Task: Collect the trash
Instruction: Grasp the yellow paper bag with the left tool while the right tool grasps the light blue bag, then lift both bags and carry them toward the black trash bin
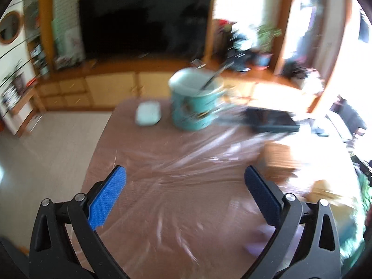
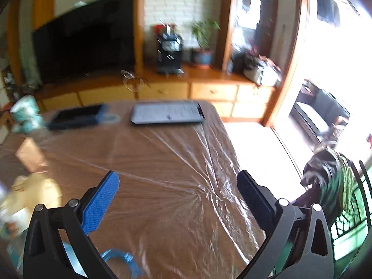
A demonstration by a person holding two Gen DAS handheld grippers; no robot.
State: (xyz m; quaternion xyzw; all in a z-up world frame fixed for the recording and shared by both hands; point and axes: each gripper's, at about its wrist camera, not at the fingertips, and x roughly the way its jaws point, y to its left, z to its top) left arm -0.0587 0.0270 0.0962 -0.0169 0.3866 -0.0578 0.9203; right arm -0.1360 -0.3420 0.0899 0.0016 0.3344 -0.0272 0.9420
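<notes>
The left gripper (image 1: 184, 169) hangs over the brown surface (image 1: 144, 200) with its jaws spread wide and nothing between them. Its blue pads (image 1: 107, 200) frame only bare, crinkled clear film (image 1: 186, 162) stretched over the wood. Far beyond the jaws, from left to right, lie a small pale case (image 1: 148, 113), a teal mug (image 1: 194, 98) with a spoon handle leaning out of it, and a dark flat device (image 1: 272, 119). The trash is off to the near right: a brown paper scrap (image 1: 277, 157) and a yellowish crumpled wrapper (image 1: 325, 193), both outside the jaws and blurred.

The right gripper (image 2: 177, 181) is likewise released, empty, above the wrinkled film. In its view the litter sits at the near left, beside the left finger: the brown scrap (image 2: 30, 154), the yellowish wrapper (image 2: 34, 190), and a light blue plastic loop (image 2: 121, 259) at the very near edge. At the far side rest a dark case (image 2: 78, 116) and a grey tablet (image 2: 166, 115).

Behind the surface runs a wooden cabinet (image 2: 209, 90) carrying a large black television (image 2: 83, 37), a black appliance (image 2: 168, 51) and a potted plant (image 2: 203, 44). Bright daylight floods in from the right.
</notes>
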